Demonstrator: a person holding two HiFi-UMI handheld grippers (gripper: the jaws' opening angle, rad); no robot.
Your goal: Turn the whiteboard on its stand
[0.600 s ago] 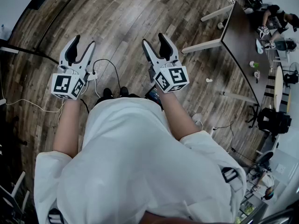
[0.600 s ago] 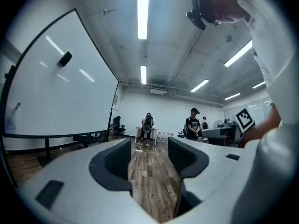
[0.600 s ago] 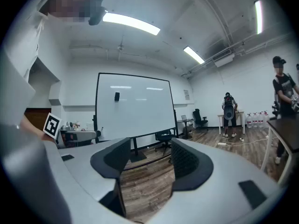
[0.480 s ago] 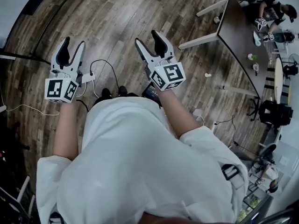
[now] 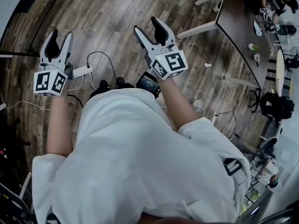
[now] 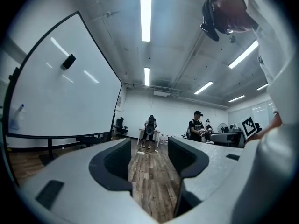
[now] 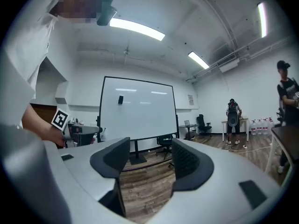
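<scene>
The whiteboard [image 7: 138,108] stands upright on its dark wheeled stand [image 7: 137,161] some way ahead in the right gripper view, with a small black eraser [image 7: 120,99] stuck near its top. In the left gripper view the whiteboard [image 6: 56,87] fills the left side at a slant, closer. My left gripper [image 5: 60,38] and right gripper [image 5: 148,28] are held out level over the wood floor, both open with nothing between the jaws. Neither touches the board. The left gripper [image 6: 148,150] looks past the board's edge down the room; the right gripper [image 7: 150,155] points at the stand's foot.
A dark long table [image 5: 238,27] with people at it stands at the right. A power strip [image 5: 81,71] with cables lies on the floor by the feet. An office chair [image 7: 164,141] sits beside the stand. Two people [image 6: 150,129] stand far down the room.
The left gripper has swung outward to the left in the head view, and the right one has shifted slightly up. Both jaws stay open and hold nothing.
</scene>
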